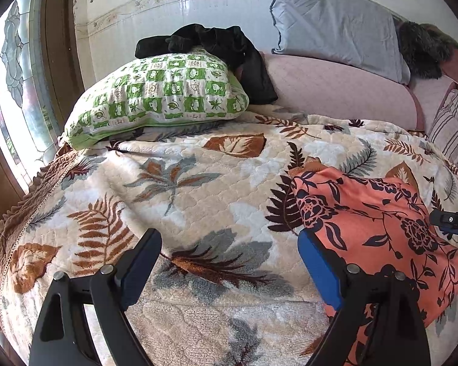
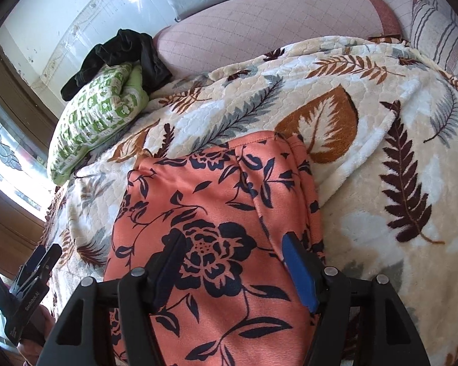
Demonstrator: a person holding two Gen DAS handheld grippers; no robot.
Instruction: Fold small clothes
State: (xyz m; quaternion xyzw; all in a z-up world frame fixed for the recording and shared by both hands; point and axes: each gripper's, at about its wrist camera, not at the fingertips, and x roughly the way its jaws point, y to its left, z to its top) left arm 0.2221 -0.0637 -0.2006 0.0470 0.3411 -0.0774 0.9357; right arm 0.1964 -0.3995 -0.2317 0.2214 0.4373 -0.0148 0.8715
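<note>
The leaf-print blanket (image 1: 198, 189) covers the bed; on its near right lies one orange floral garment (image 2: 216, 201) — soft, light, probably a little slippery, best pinched at a hemmed corner or edge. Far left, one green pillow (image 1: 158, 97) under one black garment (image 1: 216, 45). Both the right gripper (image 2: 232, 262) — above the orange cloth — and the left gripper (image 1: 229, 262) have fingers apart, holding nothing.
</note>
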